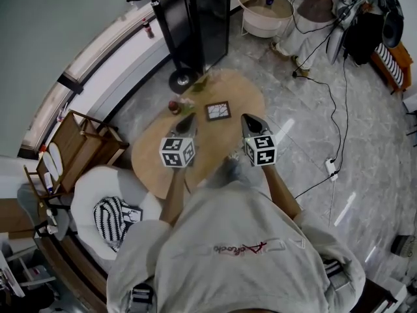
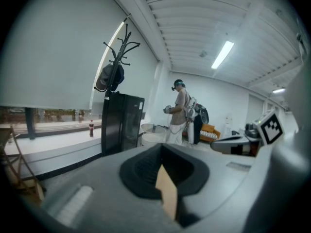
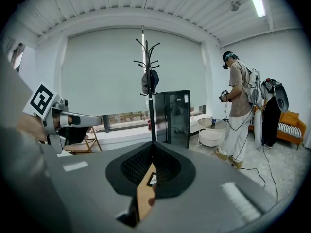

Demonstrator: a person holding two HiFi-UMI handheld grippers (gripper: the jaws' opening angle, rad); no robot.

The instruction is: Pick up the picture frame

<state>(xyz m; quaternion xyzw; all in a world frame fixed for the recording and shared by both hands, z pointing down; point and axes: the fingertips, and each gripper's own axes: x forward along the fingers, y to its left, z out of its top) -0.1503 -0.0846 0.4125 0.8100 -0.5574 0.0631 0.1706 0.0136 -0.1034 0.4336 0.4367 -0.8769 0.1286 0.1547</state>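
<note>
The picture frame [image 1: 217, 111], dark-edged with a pale cracked pattern, lies flat on the far half of the oval wooden table [image 1: 156, 165]. My left gripper [image 1: 189, 118] hovers just left of it and my right gripper [image 1: 247, 118] just right of it. Both are shut with nothing held, and they point at the table's far end. In the left gripper view the closed left gripper [image 2: 163, 154] leaves only a sliver of wood showing. The right gripper [image 3: 151, 154] is closed too, and a corner of the frame [image 3: 152, 179] shows through its slit.
A small red object [image 1: 173, 105] and a green one [image 1: 199, 83] sit at the table's far edge. Beyond stand a black cabinet [image 1: 195, 18] and a round white side table [image 1: 264, 8]. A white armchair [image 1: 98, 194] is at left. Cables and a power strip [image 1: 331, 167] lie at right. Another person [image 3: 238, 106] stands nearby.
</note>
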